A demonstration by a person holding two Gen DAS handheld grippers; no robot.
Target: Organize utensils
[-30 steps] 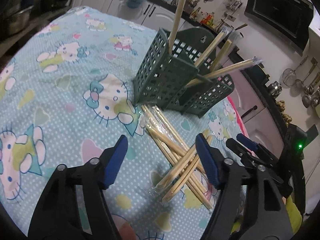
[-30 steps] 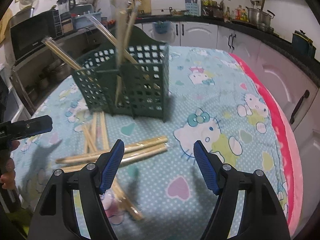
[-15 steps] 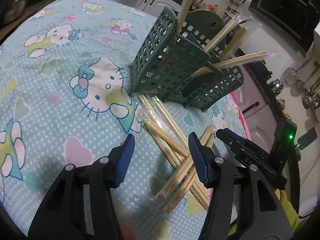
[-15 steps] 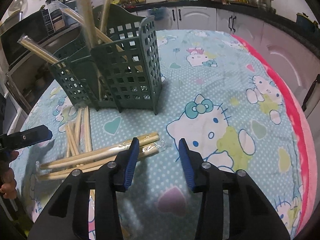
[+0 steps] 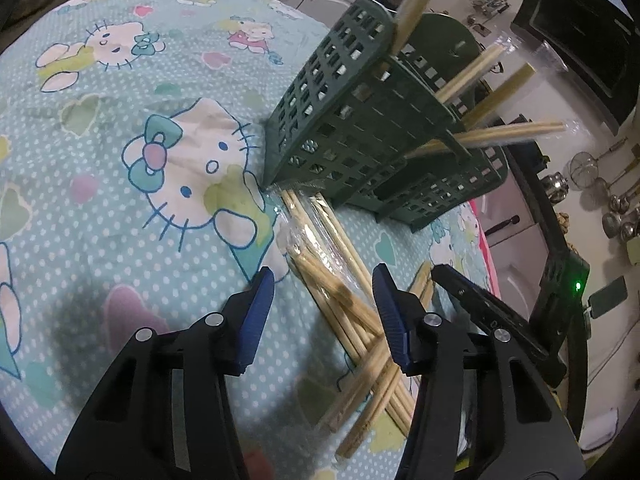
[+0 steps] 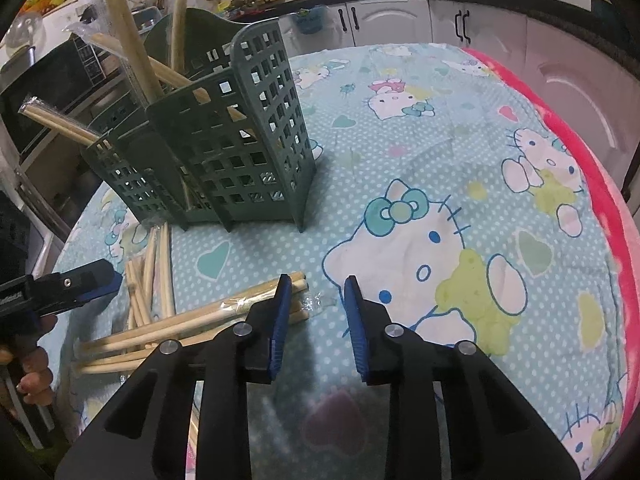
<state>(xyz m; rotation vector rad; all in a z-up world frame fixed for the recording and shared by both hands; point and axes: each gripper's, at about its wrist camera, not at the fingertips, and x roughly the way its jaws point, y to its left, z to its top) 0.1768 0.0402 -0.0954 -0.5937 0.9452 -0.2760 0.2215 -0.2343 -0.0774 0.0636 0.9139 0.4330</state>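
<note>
A dark green lattice utensil holder [image 5: 360,132] [image 6: 240,152] stands on the cloth with several wrapped wooden chopsticks leaning out of it. More chopsticks [image 5: 340,304] [image 6: 160,320] lie crossed in a pile in front of it. My left gripper [image 5: 322,280] hangs low over the pile. Its jaws are closing with chopsticks between them, and the pads do not press on any. My right gripper [image 6: 317,282] is at the pile's right end. Its jaws are closing over the clear wrapper tip [image 6: 316,300], with the left pad just in front of the stick ends and no grip visible.
A Hello Kitty tablecloth [image 6: 420,240] covers the table, with a pink border [image 6: 600,160] at the right edge. Kitchen cabinets [image 6: 400,20] and a counter run behind. A person's hand [image 6: 32,376] holds the left gripper's handle.
Both grippers have come down and closer to the chopstick pile, and both pairs of jaws have narrowed, the right pair much more. The holder and the chopsticks have not moved.
</note>
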